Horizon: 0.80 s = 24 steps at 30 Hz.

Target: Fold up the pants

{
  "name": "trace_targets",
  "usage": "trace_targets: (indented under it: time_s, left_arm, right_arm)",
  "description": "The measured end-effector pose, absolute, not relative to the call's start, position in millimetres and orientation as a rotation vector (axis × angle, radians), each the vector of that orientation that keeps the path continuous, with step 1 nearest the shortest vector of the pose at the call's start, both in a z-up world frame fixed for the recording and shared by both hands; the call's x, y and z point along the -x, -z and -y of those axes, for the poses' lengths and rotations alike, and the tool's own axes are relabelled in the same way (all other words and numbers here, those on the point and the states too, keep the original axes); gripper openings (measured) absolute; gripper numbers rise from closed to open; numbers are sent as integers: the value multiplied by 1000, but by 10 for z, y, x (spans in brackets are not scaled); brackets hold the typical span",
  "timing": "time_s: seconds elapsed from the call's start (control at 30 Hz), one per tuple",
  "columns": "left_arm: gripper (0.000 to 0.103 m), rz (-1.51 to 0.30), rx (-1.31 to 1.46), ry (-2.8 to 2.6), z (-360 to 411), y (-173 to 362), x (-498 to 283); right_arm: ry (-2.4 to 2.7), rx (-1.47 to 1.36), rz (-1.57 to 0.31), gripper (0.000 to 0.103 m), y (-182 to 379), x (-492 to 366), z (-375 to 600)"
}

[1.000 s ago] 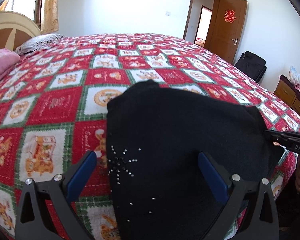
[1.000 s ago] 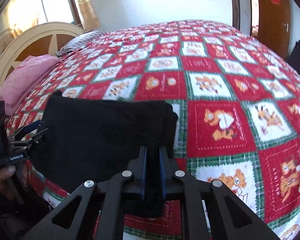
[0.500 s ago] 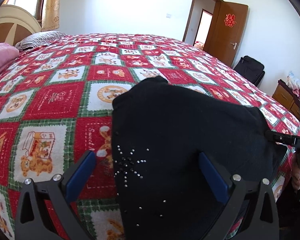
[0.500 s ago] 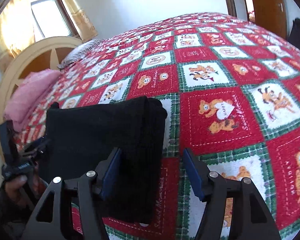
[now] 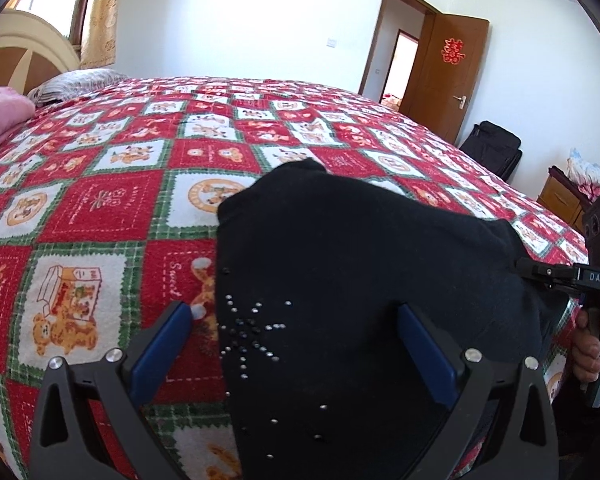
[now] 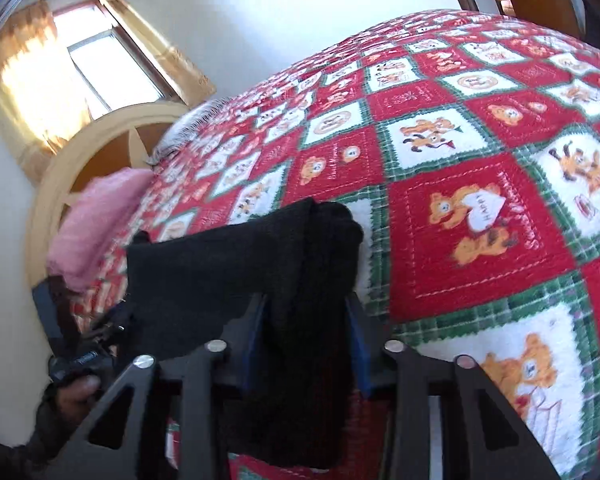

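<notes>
Blue-padded fingers of the left gripper [image 5: 294, 344] are spread wide over the folded black knit pants [image 5: 364, 280], nothing being clasped. The right gripper [image 6: 306, 336] is held partly open, a thick folded edge of the pants [image 6: 260, 276] lying between its pads. The pants are laid on the red-and-green patchwork bedspread [image 5: 100, 208].

Left wrist view: low, close over pants [image 5: 360, 280], facing door [image 5: 444, 76]. Right wrist view: tilted, close, facing headboard [image 6: 96, 148]. Both share pants and bed [image 5: 120, 208].
</notes>
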<state>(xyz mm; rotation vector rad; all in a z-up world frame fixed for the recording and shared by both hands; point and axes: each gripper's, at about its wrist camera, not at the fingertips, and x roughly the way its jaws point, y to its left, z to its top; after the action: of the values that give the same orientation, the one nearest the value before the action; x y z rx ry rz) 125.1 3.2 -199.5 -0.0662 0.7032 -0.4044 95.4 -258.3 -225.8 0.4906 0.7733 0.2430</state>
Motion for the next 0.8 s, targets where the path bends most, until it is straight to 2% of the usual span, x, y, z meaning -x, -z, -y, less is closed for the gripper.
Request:
trace_targets:
  time_s: [0.07,0.13,0.33,0.47,0.53,0.6,0.8]
  left_arm:
    - [89,-689,69,431,-20,1982,-1236]
    - [81,-680,75,461,-6,1970,-1220]
    - [78,-677,108,480,-41,1983,-1237]
    - [63,-667,137,501,-78,1977,-1238]
    - [52,-660,146,515,-85,1973,-1231]
    - [45,-654,149,518,-92,1963,-1225]
    - [21,-632,167,528,-143,1888,-1213]
  right_arm:
    - [-244,-464,-769,36,2239,-946,2543]
    - [-249,-474,-771,36,2247,-956,2553]
    - [-314,-618,-796,37,2390,-1029,2740]
    - [-321,-617,-799,37,2384,-1032,2736]
    - [-312,-589,-792,35,2342,-1012,2692]
    - [-313,-561,-776,31,2281,-974,2636]
    - [-341,-561,-720,28,2103,-874,2598]
